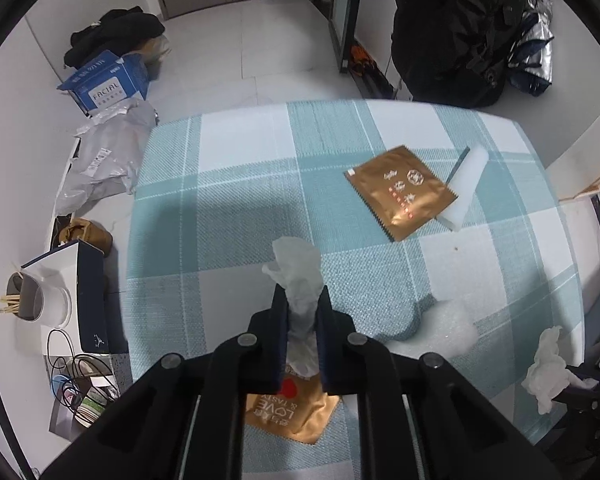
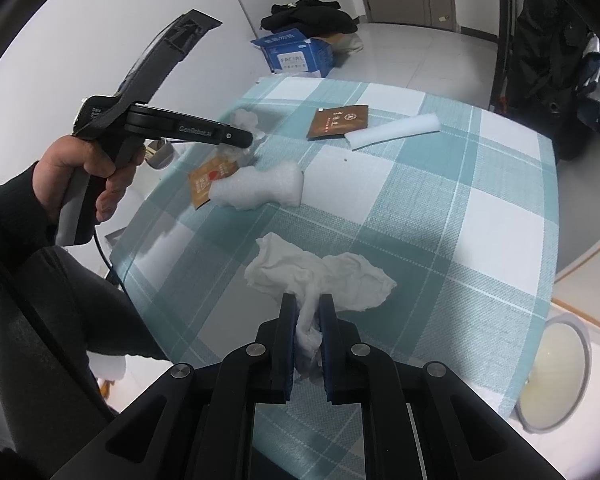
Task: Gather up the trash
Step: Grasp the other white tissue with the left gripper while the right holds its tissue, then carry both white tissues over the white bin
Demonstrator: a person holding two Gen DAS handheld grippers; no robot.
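on your left wrist view, your left tongs (image 1: 302,300) are pinched tight on a crumpled tissue (image 1: 298,276) above the checked surface (image 1: 236,200), over a gold packet (image 1: 290,410). on your right wrist view, your right tongs (image 2: 309,310) are clamped on another tissue (image 2: 320,272) resting on that surface.

The left tongs (image 1: 302,300) point steeply downward, jaws drawn almost together on a crumpled white tissue (image 1: 298,276) that sticks out past their tips. Seen from the right wrist, a bare hand (image 2: 80,176) wraps the left tool's pistol grip – a dark sleeve (image 2: 8,216) runs back from the wrist. The right tongs (image 2: 309,312) also tilt downward, jaws nearly closed, pinching a second tissue (image 2: 320,272) – its folds spread just ahead of the fingertips
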